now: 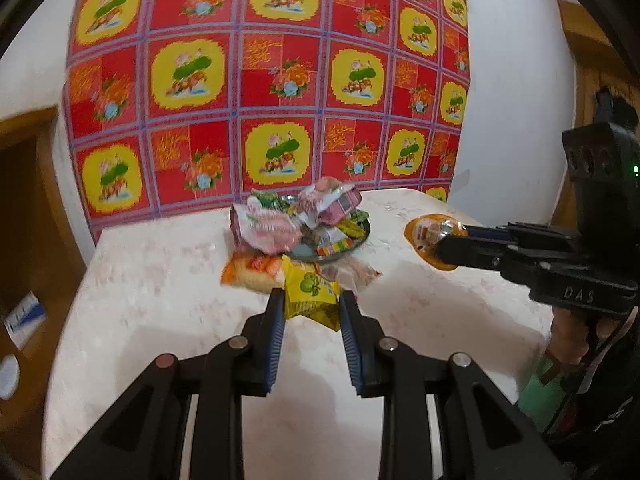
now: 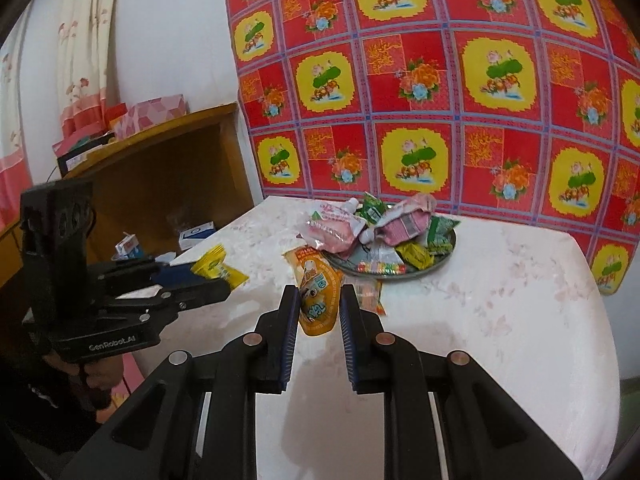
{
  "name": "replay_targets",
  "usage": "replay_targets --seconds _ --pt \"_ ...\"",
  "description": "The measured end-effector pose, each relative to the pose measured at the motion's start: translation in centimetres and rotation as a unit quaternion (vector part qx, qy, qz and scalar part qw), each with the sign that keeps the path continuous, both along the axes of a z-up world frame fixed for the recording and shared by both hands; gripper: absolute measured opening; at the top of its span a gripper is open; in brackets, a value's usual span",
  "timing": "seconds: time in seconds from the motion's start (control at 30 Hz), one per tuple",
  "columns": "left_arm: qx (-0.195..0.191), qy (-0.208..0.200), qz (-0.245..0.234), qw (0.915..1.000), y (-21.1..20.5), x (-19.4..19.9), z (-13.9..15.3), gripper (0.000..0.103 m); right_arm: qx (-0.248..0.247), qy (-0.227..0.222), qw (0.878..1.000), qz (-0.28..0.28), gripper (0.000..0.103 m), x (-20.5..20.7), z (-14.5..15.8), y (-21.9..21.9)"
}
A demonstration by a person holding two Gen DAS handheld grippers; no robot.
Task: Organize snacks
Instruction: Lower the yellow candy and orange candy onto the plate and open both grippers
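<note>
My left gripper (image 1: 312, 298) is shut on a yellow snack packet (image 1: 310, 290) with a green cartoon on it, held above the table; from the right wrist this packet (image 2: 218, 268) shows at the left. An orange jelly pouch (image 2: 316, 292) hangs between the pads of my right gripper (image 2: 320, 296), which is shut on it. In the left wrist view that pouch (image 1: 428, 236) appears at the right, clamped in black fingers. A metal plate (image 2: 444, 260) heaped with pink, green and yellow snack packs stands at the table's far side, ahead of both grippers.
An orange bag (image 1: 252, 272) and a pale pink pack (image 1: 352, 274) lie on the white table (image 1: 160, 300) in front of the plate (image 1: 362, 240). A red and yellow floral cloth (image 1: 272, 80) hangs behind. A wooden shelf (image 2: 160, 176) with boxes stands left of the table.
</note>
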State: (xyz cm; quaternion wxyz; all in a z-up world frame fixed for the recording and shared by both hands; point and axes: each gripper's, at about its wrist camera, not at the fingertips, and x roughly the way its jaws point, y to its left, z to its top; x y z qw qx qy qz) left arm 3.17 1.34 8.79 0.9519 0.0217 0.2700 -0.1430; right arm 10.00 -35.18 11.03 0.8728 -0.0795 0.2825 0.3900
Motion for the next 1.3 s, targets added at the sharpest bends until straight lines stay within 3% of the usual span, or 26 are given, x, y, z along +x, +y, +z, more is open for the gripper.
replay_targets --seconds 0.13,0.33,0.47,0.77,0.87,1.03,1.07,1.17,1.3 --pt "0.027 -0.003 0.005 0.9996 0.3 2.0 1.5 0.028 -0.005 -0.012 1.000 0.002 0.022 0.8 0.6 0.9" --pt "0.029 -0.004 -0.005 0.9996 0.7 4.9 3.2 0.028 -0.032 -0.026 0.999 0.008 0.022 2.4 1.2 2.6" --pt "0.050 -0.011 -0.020 0.9985 0.0 7.8 3.9 0.028 -0.057 -0.036 0.998 0.012 0.022 3.9 1.5 3.8" --pt "0.072 0.054 -0.050 0.9947 -1.6 15.4 2.4 0.028 -0.128 -0.031 0.991 -0.007 0.022 8.7 -0.1 7.0" --pt "0.069 0.066 -0.048 0.9943 -1.6 17.0 1.7 0.028 -0.147 -0.024 0.989 0.002 0.022 9.9 -0.9 8.0" --pt "0.034 0.077 -0.057 0.9948 -0.9 18.6 0.9 0.028 -0.144 -0.015 0.989 0.016 0.022 10.7 -1.9 8.6" --pt "0.033 0.078 -0.058 0.9947 -0.9 18.7 0.7 0.030 -0.145 -0.014 0.989 0.016 0.022 10.8 -2.2 8.7" --pt "0.030 0.083 -0.058 0.9944 -0.9 19.0 0.2 0.046 -0.145 -0.011 0.989 0.016 0.022 11.2 -2.7 8.7" --pt "0.023 0.076 -0.055 0.9953 -0.7 18.8 0.4 0.055 -0.147 -0.005 0.989 0.014 0.022 11.7 -3.4 8.8"
